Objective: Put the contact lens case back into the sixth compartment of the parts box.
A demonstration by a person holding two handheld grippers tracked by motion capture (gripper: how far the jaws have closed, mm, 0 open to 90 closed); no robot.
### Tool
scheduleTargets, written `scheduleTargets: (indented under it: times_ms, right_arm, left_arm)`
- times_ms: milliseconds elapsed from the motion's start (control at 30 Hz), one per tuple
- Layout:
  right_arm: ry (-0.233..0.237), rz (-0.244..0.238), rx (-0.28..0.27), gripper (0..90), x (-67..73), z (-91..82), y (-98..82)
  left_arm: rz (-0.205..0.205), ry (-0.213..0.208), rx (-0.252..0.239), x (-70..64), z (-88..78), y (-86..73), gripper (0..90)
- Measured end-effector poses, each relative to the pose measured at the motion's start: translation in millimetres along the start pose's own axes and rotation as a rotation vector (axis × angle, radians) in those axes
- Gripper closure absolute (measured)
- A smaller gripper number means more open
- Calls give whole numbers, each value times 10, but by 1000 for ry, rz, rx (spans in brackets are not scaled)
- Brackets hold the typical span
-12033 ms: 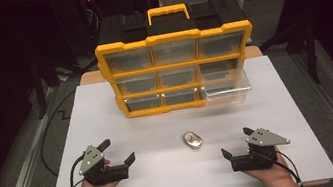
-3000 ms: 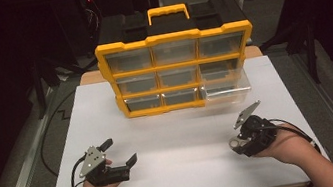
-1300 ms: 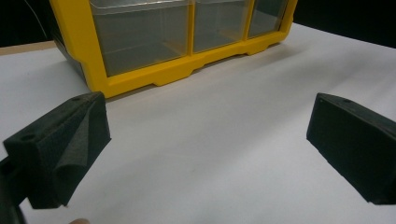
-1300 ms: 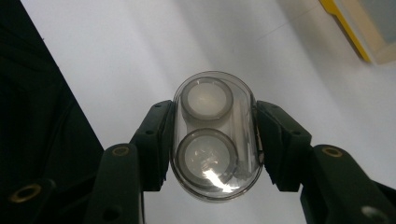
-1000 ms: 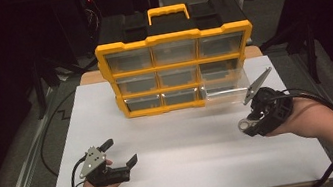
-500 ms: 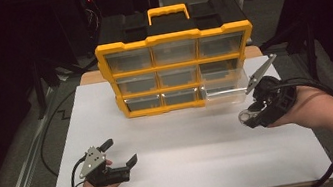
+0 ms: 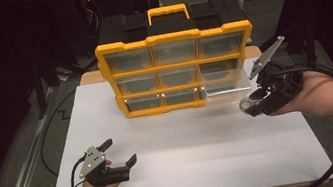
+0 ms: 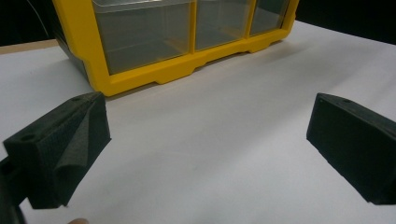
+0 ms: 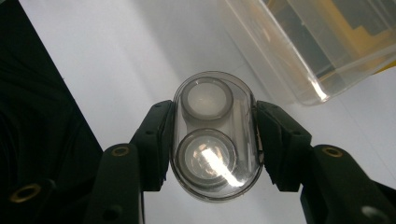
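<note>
two grippers are in my hands, one busy and one idle. my right gripper [image 9: 212, 144] has its fingers [image 9: 156, 140] clamped on the long sides of a small clear oval case [image 9: 214, 135], one on each flank, and the case shows two round compartments, one above the other. in the high view the right gripper [image 7: 257, 102] holds that case [image 7: 248, 106] up off the white surface [image 7: 203, 148], just beside the front corner of the clear drawer [image 7: 227, 91], which stands pulled out from the bottom right slot of the yellow organizer [image 7: 178, 69]. in the right gripper view the drawer's rim [image 9: 299, 60] lies close above the case but apart from it. my left gripper [image 7: 116, 154] sits low near the front left of the surface, well apart from the organizer, its fingers [image 8: 60, 144] spread wide and grasping nothing, with bare white surface between them and the organizer's bottom row [image 8: 140, 37] ahead.
</note>
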State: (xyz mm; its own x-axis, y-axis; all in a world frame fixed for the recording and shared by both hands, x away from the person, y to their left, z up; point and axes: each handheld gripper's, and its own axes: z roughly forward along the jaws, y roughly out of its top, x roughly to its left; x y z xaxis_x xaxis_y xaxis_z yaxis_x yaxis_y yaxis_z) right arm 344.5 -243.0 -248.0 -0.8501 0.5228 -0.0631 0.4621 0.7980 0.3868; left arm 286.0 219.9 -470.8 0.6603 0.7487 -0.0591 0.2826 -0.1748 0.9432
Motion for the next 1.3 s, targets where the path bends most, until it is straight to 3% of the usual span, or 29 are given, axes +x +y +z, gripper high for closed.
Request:
scheduleTargets:
  times_ms: [400, 1300]
  right_arm:
    - [-20, -1, -3, 500, -64, -120, 175]
    - [-34, -17, 3, 500, -232, 78, 597]
  left_arm:
    - [2, -2, -1, -4, 0, 1, 7]
    - [2, -2, -3, 3, -8, 6, 7]
